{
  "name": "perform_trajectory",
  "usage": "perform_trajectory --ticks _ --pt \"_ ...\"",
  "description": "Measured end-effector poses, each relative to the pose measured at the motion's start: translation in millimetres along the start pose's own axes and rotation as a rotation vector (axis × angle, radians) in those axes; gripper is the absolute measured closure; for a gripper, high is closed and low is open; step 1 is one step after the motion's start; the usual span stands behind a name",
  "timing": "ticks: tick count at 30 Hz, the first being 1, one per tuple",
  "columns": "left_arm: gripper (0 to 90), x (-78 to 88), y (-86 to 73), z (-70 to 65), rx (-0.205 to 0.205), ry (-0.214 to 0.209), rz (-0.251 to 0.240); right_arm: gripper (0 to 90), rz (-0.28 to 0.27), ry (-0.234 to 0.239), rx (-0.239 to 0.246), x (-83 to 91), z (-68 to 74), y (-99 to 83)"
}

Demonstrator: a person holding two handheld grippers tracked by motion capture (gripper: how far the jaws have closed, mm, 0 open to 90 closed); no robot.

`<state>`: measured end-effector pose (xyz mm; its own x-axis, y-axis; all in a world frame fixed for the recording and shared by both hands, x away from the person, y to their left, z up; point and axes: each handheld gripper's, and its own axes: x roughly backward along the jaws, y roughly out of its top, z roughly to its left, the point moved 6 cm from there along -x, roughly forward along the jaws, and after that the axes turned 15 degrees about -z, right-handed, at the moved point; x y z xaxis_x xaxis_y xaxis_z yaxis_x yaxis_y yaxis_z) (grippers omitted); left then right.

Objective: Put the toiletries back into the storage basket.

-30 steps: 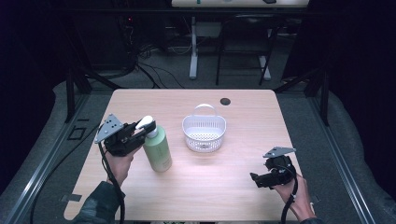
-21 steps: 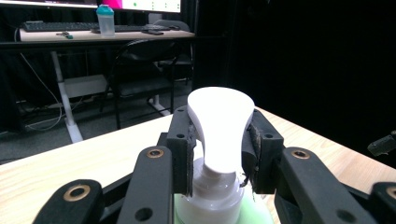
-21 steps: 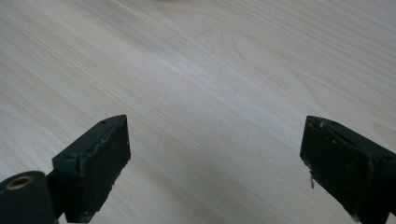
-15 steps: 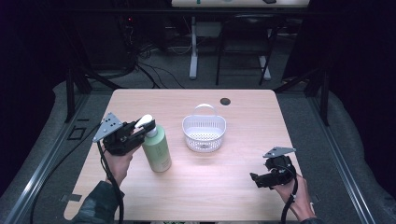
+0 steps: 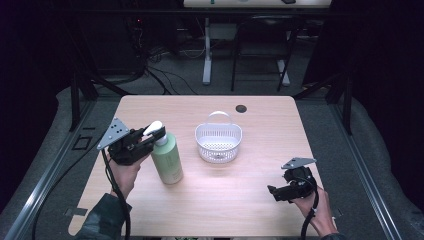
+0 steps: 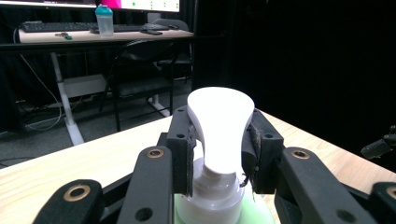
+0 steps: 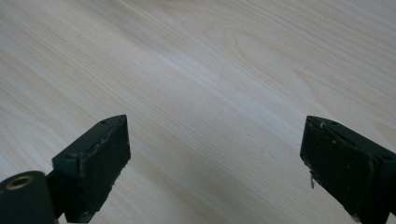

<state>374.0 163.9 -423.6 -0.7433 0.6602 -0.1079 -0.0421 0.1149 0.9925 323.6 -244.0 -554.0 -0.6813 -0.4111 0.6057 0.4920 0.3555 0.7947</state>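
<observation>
The left gripper point(image 5: 148, 140) has its jaws clamped on the white pump head point(image 6: 219, 126) of the pale green plastic bottle point(image 5: 167, 160), which stands upright on the left of the light wooden bench point(image 5: 260, 125), left of the white perforated plastic basket point(image 5: 218, 141). The right gripper point(image 5: 274, 191) hovers near the bench's near right corner, jaws wide apart over bare wood.

No legible text, seemingly

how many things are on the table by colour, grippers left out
green: 1, the pump bottle with a white pump head
white: 1, the basket
black: 1, the small round disc near the far edge
total: 3
</observation>
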Motion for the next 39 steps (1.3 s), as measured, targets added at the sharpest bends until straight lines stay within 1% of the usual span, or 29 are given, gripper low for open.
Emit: perform_trajectory --ticks 9,18,21,28,35,39 --pt "67.2 -0.3 6.4 -1.9 -0.009 -0.003 0.007 8.0 0.005 0.001 0.001 -0.5 -0.3 -1.0" --pt "67.3 -3.4 12.9 -6.1 -0.02 -0.025 0.013 8.0 0.007 0.004 0.003 -0.7 0.3 -1.3" --pt "67.3 -5.0 17.7 -6.9 -0.023 -0.028 0.008 8.0 0.011 0.006 0.012 -1.4 0.6 -1.8" --pt "67.3 -8.0 25.8 -8.5 -0.028 -0.034 -0.001 8.0 0.013 0.008 0.011 -1.1 1.7 -1.9" --pt "67.3 -13.2 30.4 -12.6 -0.028 -0.043 -0.002 8.0 0.014 0.011 0.018 -0.9 1.7 -1.9" --pt "67.3 -15.9 33.6 -14.2 -0.031 -0.048 -0.004 8.0 0.014 0.008 0.013 -0.5 2.2 -1.9"
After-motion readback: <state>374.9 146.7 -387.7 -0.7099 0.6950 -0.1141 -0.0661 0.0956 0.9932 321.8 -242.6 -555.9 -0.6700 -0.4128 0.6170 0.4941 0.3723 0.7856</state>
